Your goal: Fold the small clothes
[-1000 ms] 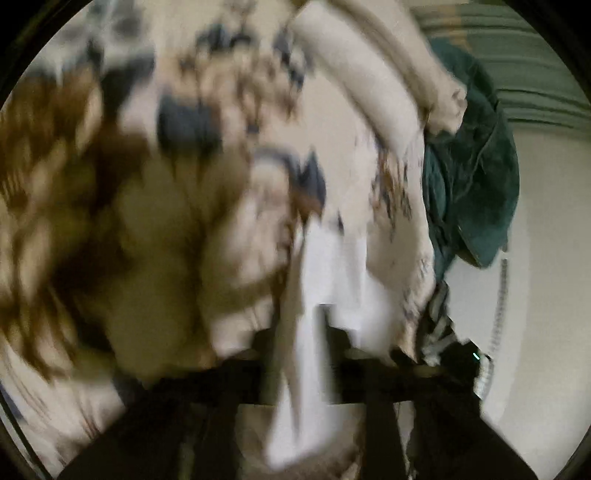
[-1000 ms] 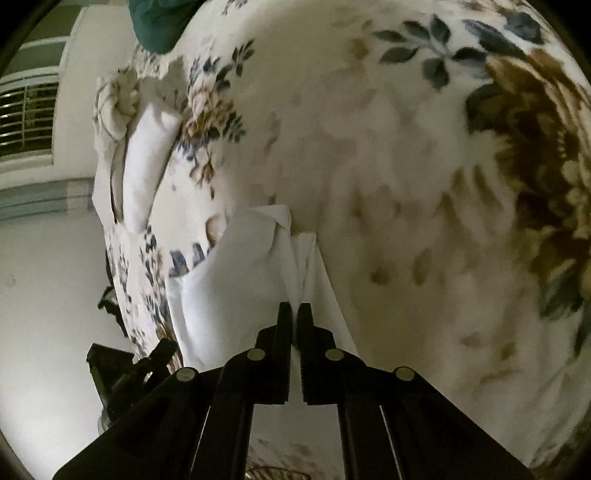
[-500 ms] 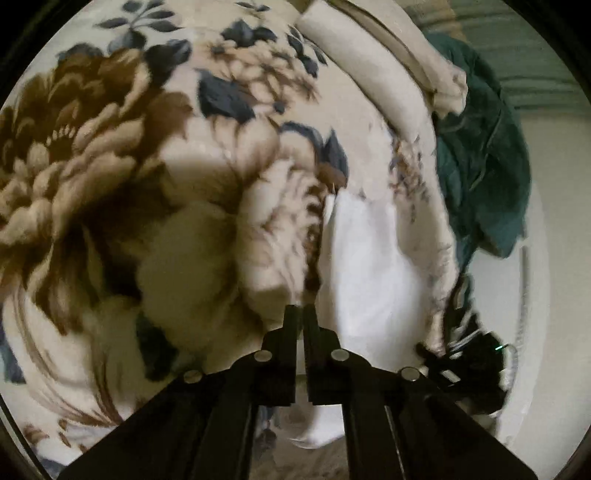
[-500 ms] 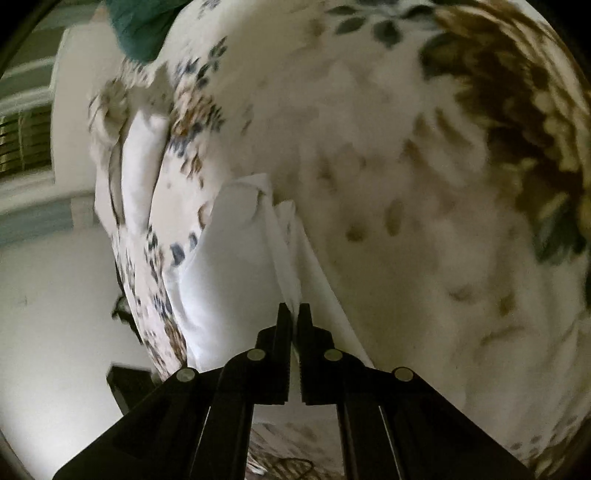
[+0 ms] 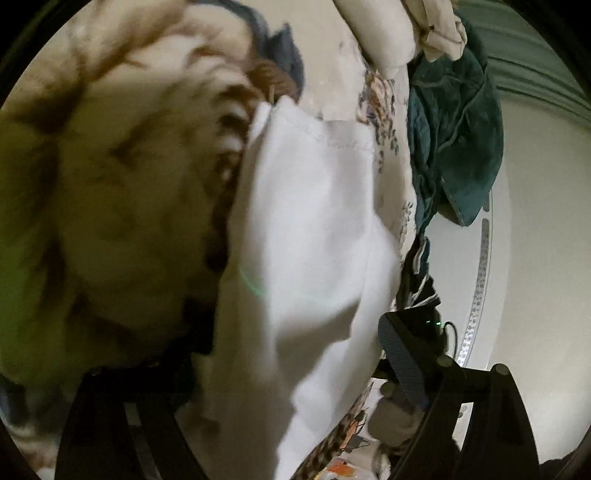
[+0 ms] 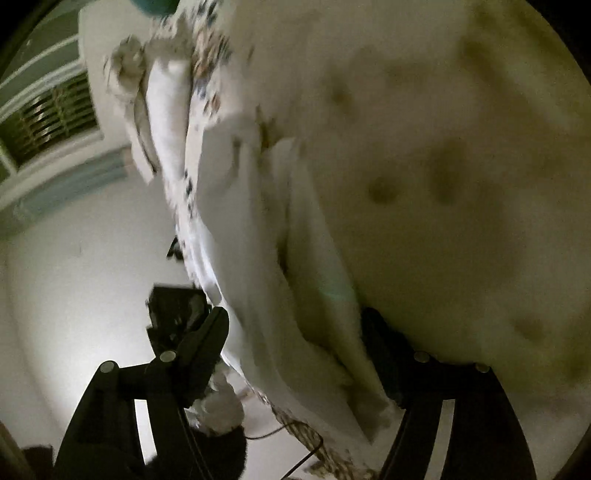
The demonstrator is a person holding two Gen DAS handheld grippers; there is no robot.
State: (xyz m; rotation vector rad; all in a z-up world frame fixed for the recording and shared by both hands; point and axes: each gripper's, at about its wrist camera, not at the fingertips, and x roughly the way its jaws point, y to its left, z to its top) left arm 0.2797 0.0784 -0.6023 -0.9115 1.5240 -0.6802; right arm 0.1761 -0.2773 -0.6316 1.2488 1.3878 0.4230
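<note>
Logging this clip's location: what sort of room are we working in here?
Probably a bedroom. The white garment lies on a thick floral blanket like a bedspread, with cream bedding or a pillow and a teal cloth piled at its edge, and a slatted window in the pale wall.

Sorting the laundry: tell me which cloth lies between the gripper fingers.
The white garment, spread on the floral blanket; the dark green cloth hangs off the edge, untouched.

Left gripper (image 5: 291,354) matte black with ribbed blue-grey finger pad (image 5: 400,363), right gripper (image 6: 295,354) black angular linkage arms, round silver pivot screws (image 6: 167,356), blurred edges
</note>
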